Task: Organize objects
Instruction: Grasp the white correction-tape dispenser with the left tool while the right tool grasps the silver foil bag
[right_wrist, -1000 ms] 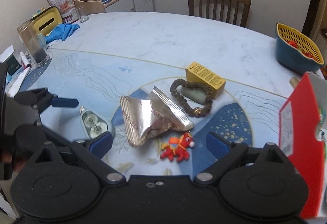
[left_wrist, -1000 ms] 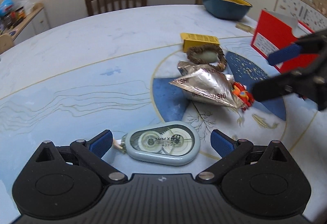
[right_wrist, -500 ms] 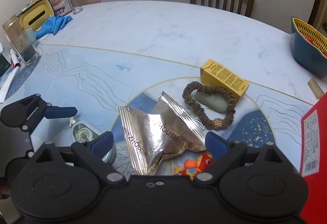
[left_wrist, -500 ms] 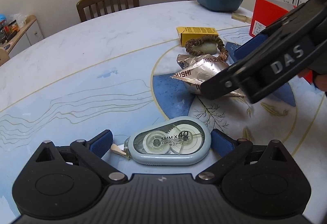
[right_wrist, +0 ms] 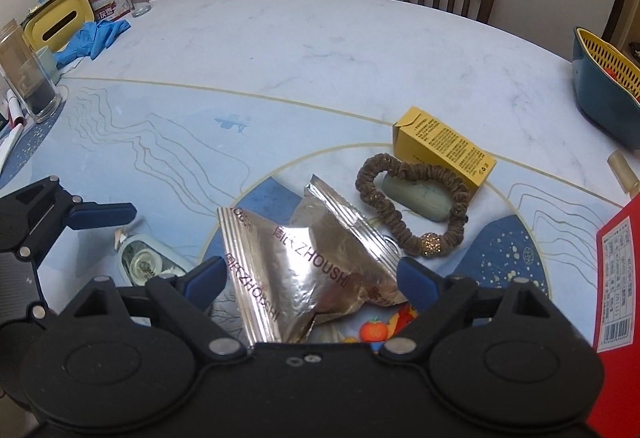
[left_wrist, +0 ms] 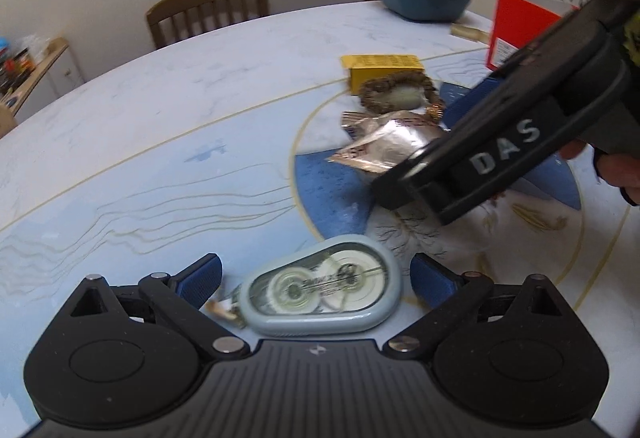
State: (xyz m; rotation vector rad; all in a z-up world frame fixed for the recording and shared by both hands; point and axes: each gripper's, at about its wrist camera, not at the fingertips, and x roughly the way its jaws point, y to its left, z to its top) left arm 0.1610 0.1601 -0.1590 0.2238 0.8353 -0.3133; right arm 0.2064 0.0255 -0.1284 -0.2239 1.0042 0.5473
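Left gripper (left_wrist: 316, 280): spread wide, low over the table, one blue pad on each side of the correction tape, neither pad touching it.
Correction tape (left_wrist: 320, 294): pale blue-grey teardrop case lying flat on the table (right_wrist: 320, 50) between the left gripper's pads.
Right gripper (right_wrist: 310, 278): spread wide, pads either side of the foil packet without pressing it.
Foil packet (right_wrist: 304, 270): crumpled silver packet lying near the middle of the table.
Toy (right_wrist: 384, 326): small orange and red figure, partly hidden under the packet's near edge.
Hair tie (right_wrist: 412, 206): brown ring lying around a pale green stone (right_wrist: 416, 196).
Yellow box (right_wrist: 444, 150): lies just behind the hair tie.
Red box (right_wrist: 616, 294): stands at the right edge.
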